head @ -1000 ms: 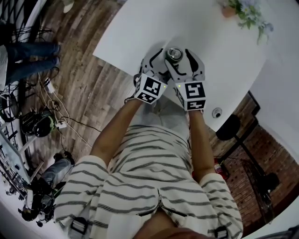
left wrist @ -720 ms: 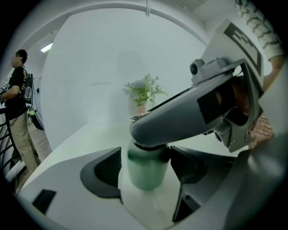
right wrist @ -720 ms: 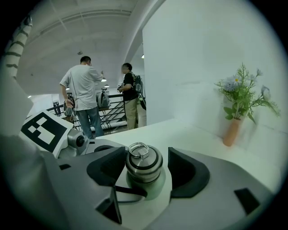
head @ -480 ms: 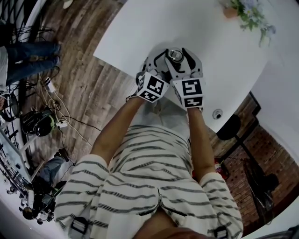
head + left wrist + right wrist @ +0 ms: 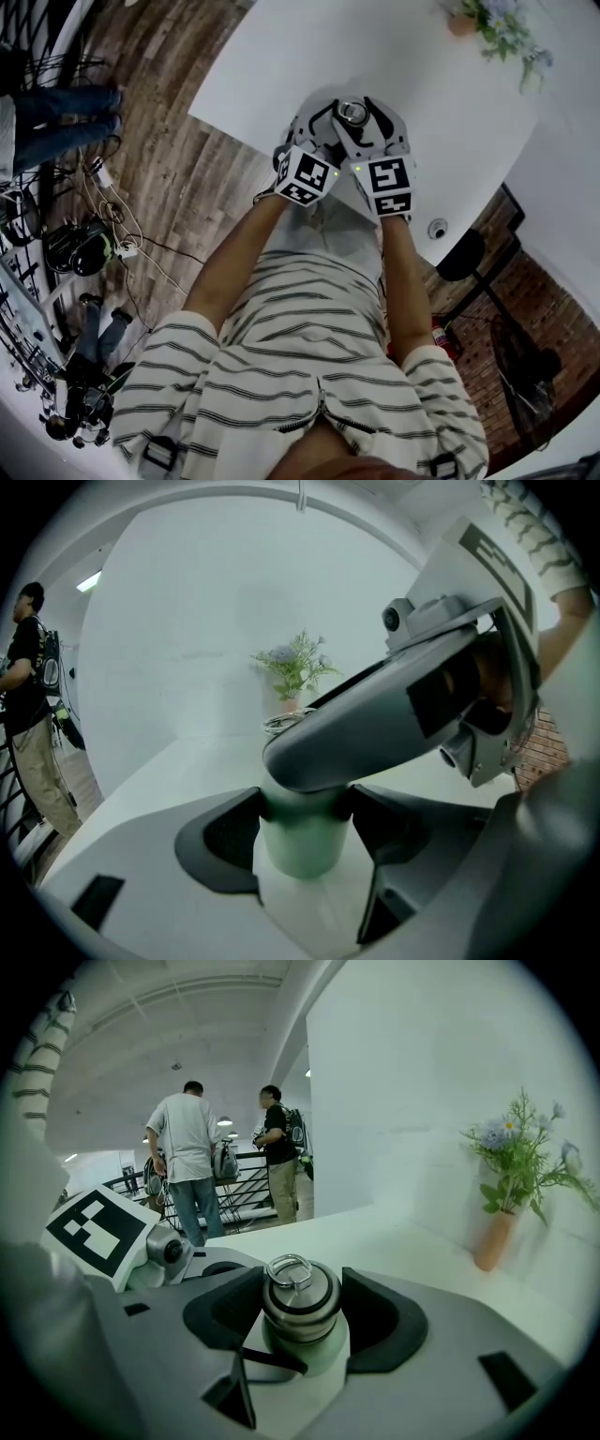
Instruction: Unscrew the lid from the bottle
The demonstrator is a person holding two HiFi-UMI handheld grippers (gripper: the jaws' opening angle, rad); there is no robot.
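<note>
A pale green bottle [image 5: 300, 841] with a steel lid [image 5: 300, 1302] and a wire ring on top stands on the white table [image 5: 281, 56], near its edge. In the head view the lid [image 5: 352, 112] shows between both grippers. My left gripper [image 5: 302, 808] is shut on the bottle's body, its dark pads [image 5: 242, 829] pressing both sides, after its jaws closed in slightly. My right gripper [image 5: 301, 1302] reaches over the left one and is shut on the lid, having just closed in on it. The bottle's base is hidden.
A vase of flowers [image 5: 497, 23] stands at the table's far side [image 5: 511, 1185]. Two people [image 5: 187, 1157] stand beyond the table by a railing, and another person [image 5: 23, 696] stands at the left. Cables and gear [image 5: 80, 248] lie on the wooden floor.
Both grippers' jaws have drawn in around the bottle, the right one narrowing onto the lid. The hands have stayed in place.
</note>
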